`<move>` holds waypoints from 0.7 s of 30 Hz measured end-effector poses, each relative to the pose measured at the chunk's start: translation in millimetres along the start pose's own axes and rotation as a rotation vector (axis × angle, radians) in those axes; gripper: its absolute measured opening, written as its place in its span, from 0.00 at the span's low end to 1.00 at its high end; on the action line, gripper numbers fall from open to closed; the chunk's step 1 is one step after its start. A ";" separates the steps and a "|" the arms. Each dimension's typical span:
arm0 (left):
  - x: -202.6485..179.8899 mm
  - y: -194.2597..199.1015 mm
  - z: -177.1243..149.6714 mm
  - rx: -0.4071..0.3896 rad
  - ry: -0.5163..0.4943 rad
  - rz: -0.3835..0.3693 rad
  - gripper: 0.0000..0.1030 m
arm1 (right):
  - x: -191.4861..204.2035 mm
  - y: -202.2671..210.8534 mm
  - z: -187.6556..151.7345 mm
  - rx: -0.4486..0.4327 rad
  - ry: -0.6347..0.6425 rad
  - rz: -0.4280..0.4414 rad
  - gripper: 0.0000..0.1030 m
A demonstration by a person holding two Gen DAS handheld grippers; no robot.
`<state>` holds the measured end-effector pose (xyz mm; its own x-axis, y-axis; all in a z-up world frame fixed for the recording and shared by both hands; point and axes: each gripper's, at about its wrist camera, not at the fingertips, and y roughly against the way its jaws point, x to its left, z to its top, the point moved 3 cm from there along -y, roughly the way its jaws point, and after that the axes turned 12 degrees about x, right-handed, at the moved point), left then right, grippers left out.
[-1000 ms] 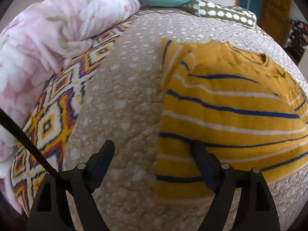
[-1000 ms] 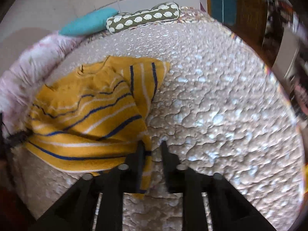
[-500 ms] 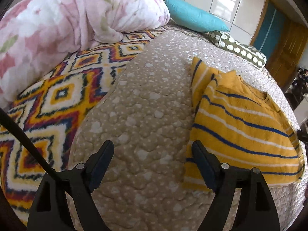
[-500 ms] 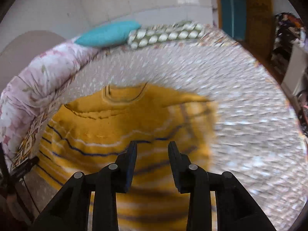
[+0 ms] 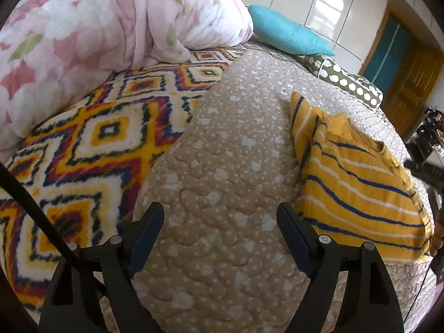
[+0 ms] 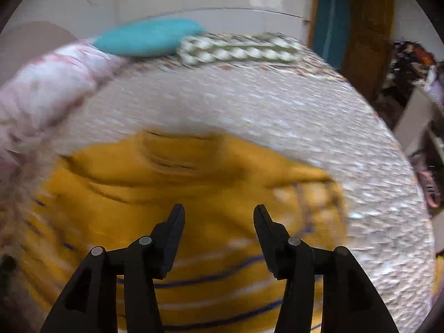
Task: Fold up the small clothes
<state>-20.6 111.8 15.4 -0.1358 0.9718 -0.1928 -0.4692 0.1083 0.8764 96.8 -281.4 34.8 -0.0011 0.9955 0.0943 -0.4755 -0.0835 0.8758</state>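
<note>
A small yellow sweater with blue and white stripes [image 5: 358, 183] lies partly folded on the beige quilted bed cover [image 5: 227, 166], one sleeve sticking out at its far left. My left gripper [image 5: 220, 222] is open and empty over bare quilt, left of the sweater's hem. In the blurred right wrist view the sweater [image 6: 177, 194] fills the lower half, collar facing away. My right gripper [image 6: 219, 216] is open and empty, above the sweater's body.
A pink floral duvet [image 5: 97, 27] is heaped at the left on a diamond-patterned blanket [image 5: 91, 138]. A teal pillow [image 5: 285, 33] and a green dotted bolster [image 5: 344, 80] lie at the bed's head. A wooden door [image 5: 410, 77] and cluttered furniture stand at the right.
My right gripper let go of the sweater's edge, opened, and swung over the sweater's middle. My left gripper drew back left off the sweater, still open.
</note>
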 end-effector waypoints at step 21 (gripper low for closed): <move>2.8 -3.4 -8.8 0.039 -0.023 0.005 0.80 | 183.1 -78.0 41.9 0.160 0.251 0.078 0.44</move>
<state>-27.0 112.2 8.0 -0.1183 0.9768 -0.1784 -0.4337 0.1108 0.8942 170.5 -94.5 3.6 -0.2592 0.9639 0.0618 -0.3205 -0.1462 0.9359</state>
